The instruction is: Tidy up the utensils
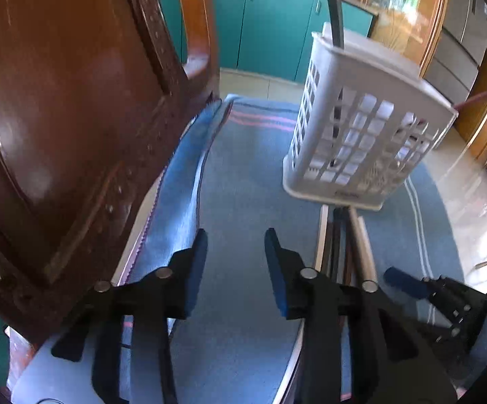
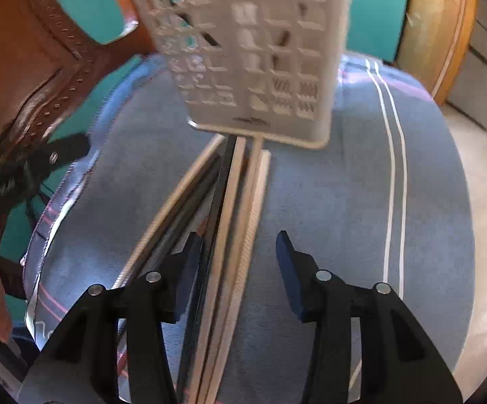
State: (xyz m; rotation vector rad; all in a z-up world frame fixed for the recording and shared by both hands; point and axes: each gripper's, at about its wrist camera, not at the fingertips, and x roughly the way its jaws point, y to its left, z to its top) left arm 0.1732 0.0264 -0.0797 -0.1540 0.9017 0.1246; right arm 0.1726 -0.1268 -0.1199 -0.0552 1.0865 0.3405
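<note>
1. We find the utensils point(image 2: 233, 208), a bundle of long chopstick-like sticks in pale and dark tones, lying side by side on the blue cloth point(image 2: 327, 202), one end touching the base of the white basket point(image 2: 253, 50).
2. The white basket point(image 1: 361, 124) stands upright on the cloth; a dark curved handle point(image 1: 332, 3) rises out of its top.
3. We see the right gripper point(image 2: 240, 269) with its jaws apart, directly over the near part of the bundle. Several sticks pass between the blue pads point(image 2: 289, 269); no pad presses on them.
4. The left gripper point(image 1: 235, 269) has its jaws apart over bare cloth, just beside the bundle point(image 1: 344, 252), nothing between them.
5. A brown wooden chair point(image 1: 75, 118) stands at the left of the cloth.
6. Teal cabinets point(image 1: 270, 27) line the background.
</note>
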